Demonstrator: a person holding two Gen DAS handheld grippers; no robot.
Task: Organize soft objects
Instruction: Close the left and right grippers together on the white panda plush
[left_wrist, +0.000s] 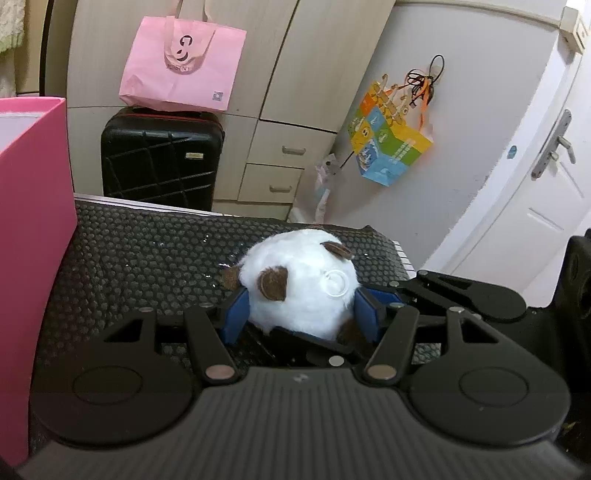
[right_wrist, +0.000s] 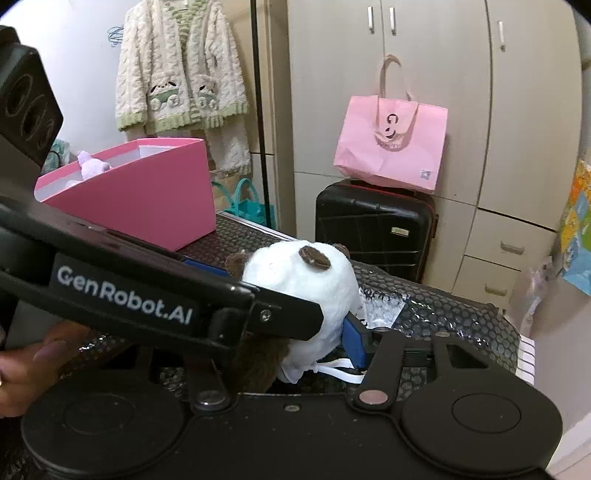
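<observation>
A white plush toy (left_wrist: 299, 280) with brown ears and feet lies on a black bubble-textured mat (left_wrist: 147, 258). My left gripper (left_wrist: 301, 314) is shut on it, with a blue pad pressed into each side. In the right wrist view the same toy (right_wrist: 295, 273) sits in my right gripper (right_wrist: 291, 343). Its right blue pad (right_wrist: 354, 339) presses into the toy's side, while its left finger is hidden behind the left gripper's arm (right_wrist: 147, 295). A pink box (right_wrist: 147, 195) stands on the mat at the back left, with a small purple plush (right_wrist: 90, 166) inside.
The pink box wall (left_wrist: 33, 221) rises close on the left. Behind the mat stand a black suitcase (left_wrist: 162, 158) with a pink bag (left_wrist: 181, 66) on it, a wardrobe with drawers (left_wrist: 277, 166) and a white door (left_wrist: 535, 184). A person's fingers (right_wrist: 22, 369) hold the left gripper.
</observation>
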